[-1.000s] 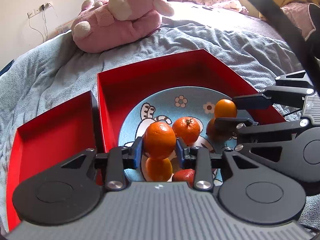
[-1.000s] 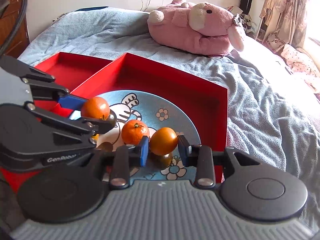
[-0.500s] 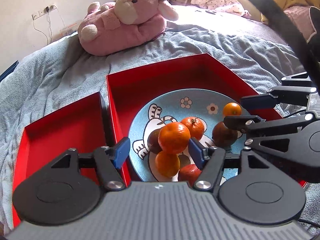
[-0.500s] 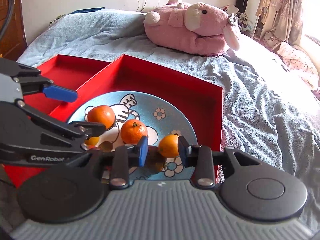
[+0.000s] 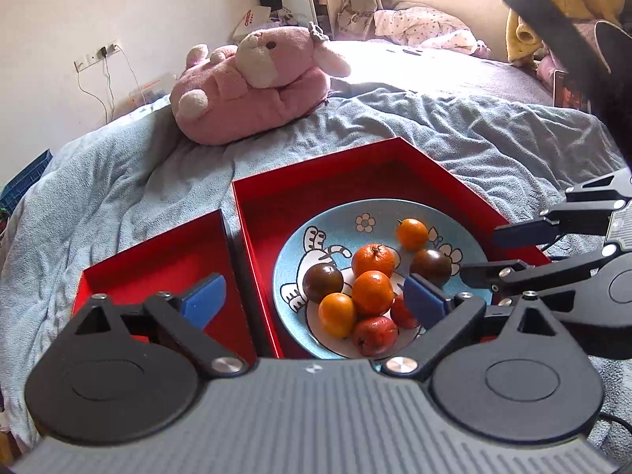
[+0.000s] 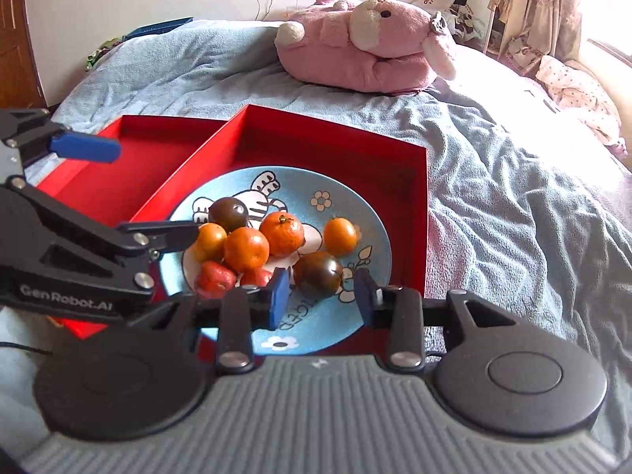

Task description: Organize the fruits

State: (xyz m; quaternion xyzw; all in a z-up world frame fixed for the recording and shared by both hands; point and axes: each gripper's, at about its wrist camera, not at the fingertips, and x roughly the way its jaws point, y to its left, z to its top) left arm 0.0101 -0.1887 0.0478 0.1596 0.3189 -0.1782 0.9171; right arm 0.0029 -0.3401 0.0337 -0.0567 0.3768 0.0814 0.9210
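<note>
A blue cartoon plate (image 5: 466, 233) (image 6: 367, 213) lies in the larger red box (image 5: 335, 173) (image 6: 410, 181) and holds several fruits: orange mandarins (image 5: 372, 291) (image 6: 247, 249), a small orange (image 5: 412, 234) (image 6: 339, 236), dark tomatoes (image 5: 323, 283) (image 6: 318, 274) and red fruits (image 5: 374, 335) (image 6: 214, 279). My left gripper (image 5: 314, 296) is open and empty, above the plate's near side. My right gripper (image 6: 322, 296) is open and empty, its pads either side of a dark tomato without touching it.
A smaller red box (image 5: 158, 260) (image 6: 130, 166) stands empty to the left of the larger one. Both rest on a blue blanket (image 5: 118, 181) (image 6: 513, 197) on a bed. A pink plush toy (image 5: 252, 87) (image 6: 367, 43) lies behind the boxes.
Both grippers let go of their oranges onto the plate, opened wide and drew back and up from it.
</note>
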